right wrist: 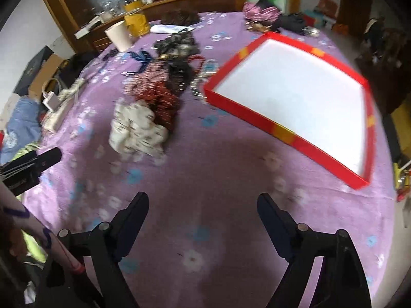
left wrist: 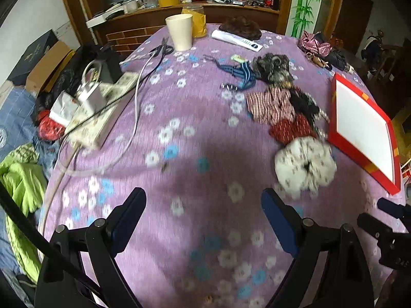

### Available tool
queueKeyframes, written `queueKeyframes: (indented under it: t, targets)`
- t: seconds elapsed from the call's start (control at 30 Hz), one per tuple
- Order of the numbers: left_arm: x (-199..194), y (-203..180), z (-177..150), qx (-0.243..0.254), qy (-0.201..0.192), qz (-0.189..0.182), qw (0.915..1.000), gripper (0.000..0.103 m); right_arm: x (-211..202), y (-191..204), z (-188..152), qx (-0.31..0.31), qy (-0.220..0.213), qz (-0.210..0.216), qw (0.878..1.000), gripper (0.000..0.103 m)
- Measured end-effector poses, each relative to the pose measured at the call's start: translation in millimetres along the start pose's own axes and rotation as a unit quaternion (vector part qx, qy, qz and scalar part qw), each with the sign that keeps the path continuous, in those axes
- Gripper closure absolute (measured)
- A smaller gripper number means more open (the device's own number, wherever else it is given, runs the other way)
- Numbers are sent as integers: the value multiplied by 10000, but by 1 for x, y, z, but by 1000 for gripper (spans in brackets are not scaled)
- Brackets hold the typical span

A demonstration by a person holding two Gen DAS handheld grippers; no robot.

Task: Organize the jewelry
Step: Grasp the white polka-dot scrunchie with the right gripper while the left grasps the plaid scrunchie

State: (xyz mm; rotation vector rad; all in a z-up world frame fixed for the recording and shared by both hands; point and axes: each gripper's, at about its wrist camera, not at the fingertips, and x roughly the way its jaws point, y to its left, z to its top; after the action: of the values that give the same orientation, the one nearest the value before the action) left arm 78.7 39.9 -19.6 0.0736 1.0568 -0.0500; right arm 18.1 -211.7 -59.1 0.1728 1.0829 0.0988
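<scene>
Above the round bench under its purple flowered cloth (left wrist: 195,118), the left claw (left wrist: 204,200) hangs with its two black fingers spread wide, gripping nothing and touching nothing. Likewise the right claw (right wrist: 203,201) stands wide open over bare cloth, holding nothing (its tip also shows at the right edge of the left wrist view). Ahead of both lies a heap of fabric hair ties and beaded chains: a white patterned scrunchie (left wrist: 305,165) nearest, a dark red one (left wrist: 290,128) touching it, then a red-and-white striped one (left wrist: 269,102) and a grey-black one (left wrist: 274,68). Just beside the heap sits a shallow red cardboard tray with a white floor (right wrist: 285,125).
</scene>
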Motion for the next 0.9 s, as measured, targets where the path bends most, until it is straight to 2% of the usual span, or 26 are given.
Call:
queueKeyframes:
  t: [0.13,0.27,0.47,0.63,0.73,0.83,0.87,0.9]
  targets:
    - [18,3,32,95,-47,-166,9998,12,8,17,13,-81,-98,301,9995,15]
    - [44,-2,64,167,41,-512,9985,13,20,32,22,-156,-100,480,9987,20]
    - [89,-21,105,201,261,-1147,9929,15,42,48,34,-202,19,455,9988,30]
    - [127,-31,121,51,590,-1597,9854,16,57,52,39,-143,103,375,9991,38]
    - [143,-33,125,-59,810,-1797,9804,28,63,55,42,-139,154,349,9992,46]
    - [155,-38,125,-138,1027,-1865,9770,59,70,57,44,-141,209,337,9991,60]
    - [156,-40,126,-116,1029,-1809,9780,68,72,58,44,-151,237,333,9991,67]
    - [156,-41,126,-77,982,-1713,9803,75,73,59,44,-159,255,327,9990,69]
